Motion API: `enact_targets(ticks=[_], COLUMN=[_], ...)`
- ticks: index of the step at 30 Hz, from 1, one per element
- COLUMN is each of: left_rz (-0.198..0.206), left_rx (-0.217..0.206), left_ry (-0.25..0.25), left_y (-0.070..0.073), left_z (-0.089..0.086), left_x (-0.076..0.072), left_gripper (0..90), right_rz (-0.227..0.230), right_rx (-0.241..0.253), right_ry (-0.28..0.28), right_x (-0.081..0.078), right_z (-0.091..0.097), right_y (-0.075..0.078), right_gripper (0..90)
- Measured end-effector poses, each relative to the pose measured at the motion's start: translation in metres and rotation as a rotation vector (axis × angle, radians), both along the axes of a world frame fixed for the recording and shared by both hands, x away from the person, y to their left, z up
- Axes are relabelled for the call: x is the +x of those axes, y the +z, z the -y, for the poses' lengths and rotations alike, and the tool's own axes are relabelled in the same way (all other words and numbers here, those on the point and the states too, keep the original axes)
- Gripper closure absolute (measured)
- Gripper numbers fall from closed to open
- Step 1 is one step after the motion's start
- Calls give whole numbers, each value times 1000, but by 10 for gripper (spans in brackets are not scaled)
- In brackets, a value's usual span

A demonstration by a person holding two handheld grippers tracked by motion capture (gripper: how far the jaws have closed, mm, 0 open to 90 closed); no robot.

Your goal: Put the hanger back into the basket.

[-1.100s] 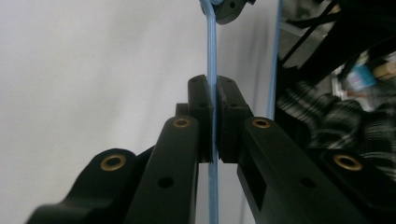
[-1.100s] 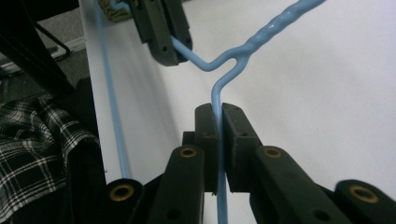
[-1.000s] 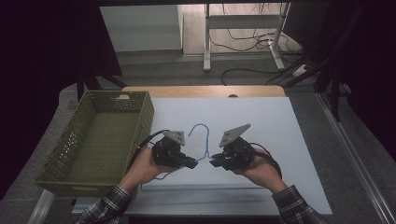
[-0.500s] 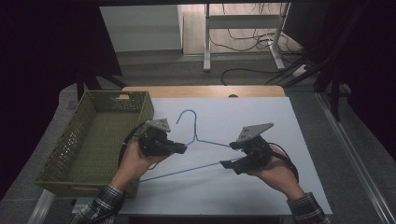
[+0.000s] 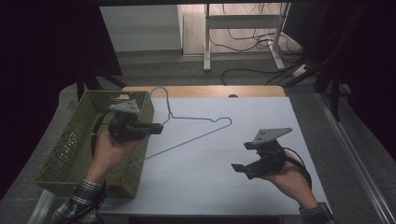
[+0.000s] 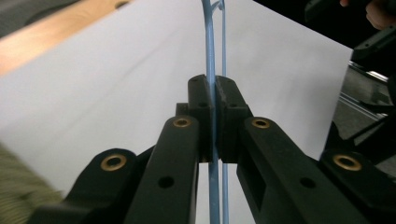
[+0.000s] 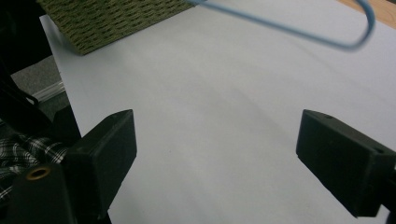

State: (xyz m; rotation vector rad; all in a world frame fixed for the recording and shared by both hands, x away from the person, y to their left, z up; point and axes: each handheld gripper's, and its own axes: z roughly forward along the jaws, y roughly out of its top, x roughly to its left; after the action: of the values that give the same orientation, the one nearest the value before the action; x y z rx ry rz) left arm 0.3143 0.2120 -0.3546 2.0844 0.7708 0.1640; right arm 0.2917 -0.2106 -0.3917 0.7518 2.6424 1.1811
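The left hand-held gripper is clamping the hanger beside the basket; the right hand-held gripper is hanging open. Holding the wire firmly should be helping lower it in.

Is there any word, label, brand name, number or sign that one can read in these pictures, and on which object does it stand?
None: no readable text in any view.
The blue wire hanger, the green basket, the white table sheet, the left gripper and the right gripper bear no visible writing.
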Motion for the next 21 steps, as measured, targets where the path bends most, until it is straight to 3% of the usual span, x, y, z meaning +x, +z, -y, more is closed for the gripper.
enact_targets(ticks=[5, 10, 21], left_rz=[26, 36, 74], left_rx=[-4, 5, 16], left_ry=[69, 134, 257], left_y=[11, 12, 10], left_z=[-26, -50, -103], left_x=[-3, -5, -12], left_gripper=[876, 876, 876], right_rz=[-5, -11, -27], right_rx=[17, 42, 47], right_ry=[-40, -98, -124], right_x=[-2, -4, -5], right_z=[8, 16, 22], right_y=[-4, -9, -18], right_gripper=[71, 48, 49])
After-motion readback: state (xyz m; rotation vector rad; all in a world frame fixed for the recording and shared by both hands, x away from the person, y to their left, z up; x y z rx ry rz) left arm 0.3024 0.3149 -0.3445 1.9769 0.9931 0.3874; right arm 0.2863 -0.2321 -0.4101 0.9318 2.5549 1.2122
